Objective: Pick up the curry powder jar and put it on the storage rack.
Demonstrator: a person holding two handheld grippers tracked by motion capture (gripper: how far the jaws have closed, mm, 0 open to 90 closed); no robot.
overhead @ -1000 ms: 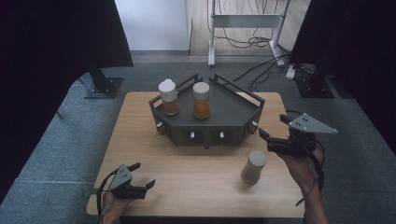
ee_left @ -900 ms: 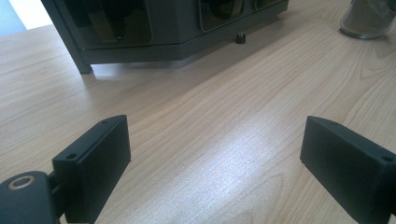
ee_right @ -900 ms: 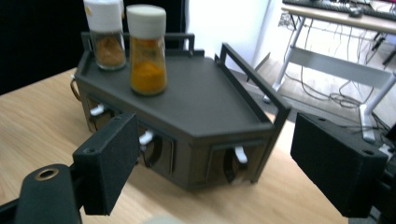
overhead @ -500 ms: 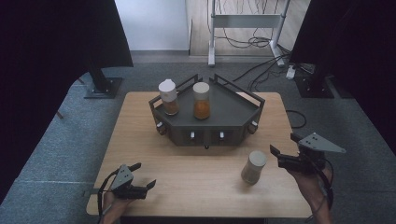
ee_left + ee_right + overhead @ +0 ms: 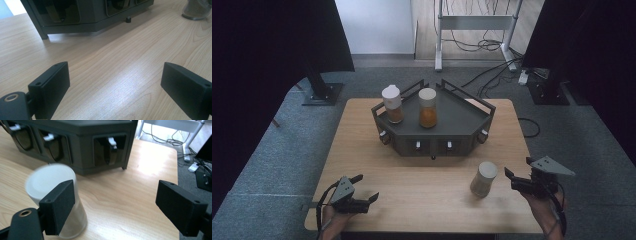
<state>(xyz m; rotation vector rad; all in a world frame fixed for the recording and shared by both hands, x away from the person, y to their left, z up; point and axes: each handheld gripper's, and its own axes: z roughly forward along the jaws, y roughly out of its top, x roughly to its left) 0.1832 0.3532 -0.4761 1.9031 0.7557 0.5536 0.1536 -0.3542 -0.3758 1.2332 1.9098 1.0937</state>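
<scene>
A dark angular rack (image 5: 462, 120) stands at the back middle of the wooden table (image 5: 362, 145). Two white-capped jars stand on it: one with brown contents (image 5: 392, 104) at the left, one with orange contents (image 5: 428, 108) beside it. A third white-capped jar (image 5: 484, 179) (image 5: 56, 195) stands on the table at the front right. My right gripper (image 5: 519, 173) (image 5: 115, 207) is open just right of that jar, its left jaw in front of the jar. My left gripper (image 5: 366, 188) (image 5: 115, 87) rests open at the front left, nothing between its jaws.
The rack's front face (image 5: 75, 147) holds several window-like slots with white tabs. A small black knob (image 5: 128, 19) sits below the rack's front. The table's right edge (image 5: 176, 165) is close to my right gripper, with grey carpet, cables and black stands beyond.
My right gripper has moved from beside the rack down and toward the front right, ending next to the loose jar. The left gripper has stayed put.
</scene>
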